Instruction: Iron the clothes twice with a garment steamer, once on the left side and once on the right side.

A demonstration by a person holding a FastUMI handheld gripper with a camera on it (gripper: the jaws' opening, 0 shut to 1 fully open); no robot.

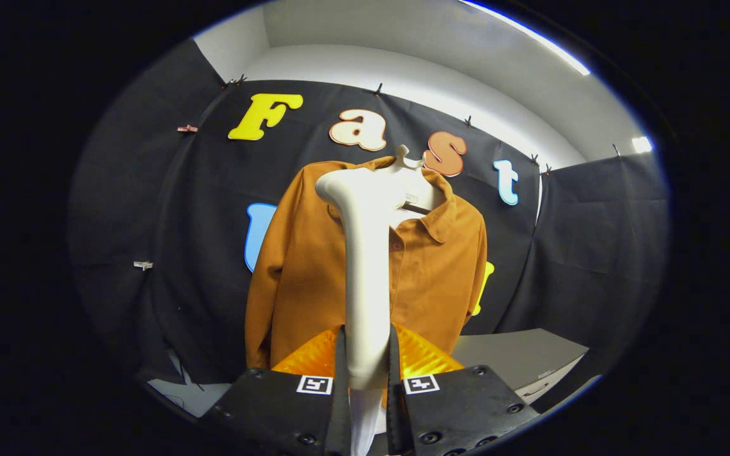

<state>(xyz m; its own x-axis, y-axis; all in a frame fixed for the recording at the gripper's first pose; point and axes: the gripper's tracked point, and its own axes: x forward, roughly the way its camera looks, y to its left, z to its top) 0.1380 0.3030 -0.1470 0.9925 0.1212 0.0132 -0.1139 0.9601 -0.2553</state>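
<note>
Gripper (366, 364) clamped tight on the white steamer (365, 266), both fingers pressing its handle. The steamer rises straight up ahead, its head at collar height, blocking the middle of the brown shirt (431, 266) hanging on a hanger (403, 157) beyond. A grey table (517, 358) sits low, right of the shirt.

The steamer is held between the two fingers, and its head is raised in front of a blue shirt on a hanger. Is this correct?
Not quite: the shirt is orange-brown, not blue, as the gripper view shows. The rest holds: the fingers of the gripper press on the white steamer from both sides, and its head is raised in front of the shirt on its hanger.
</note>
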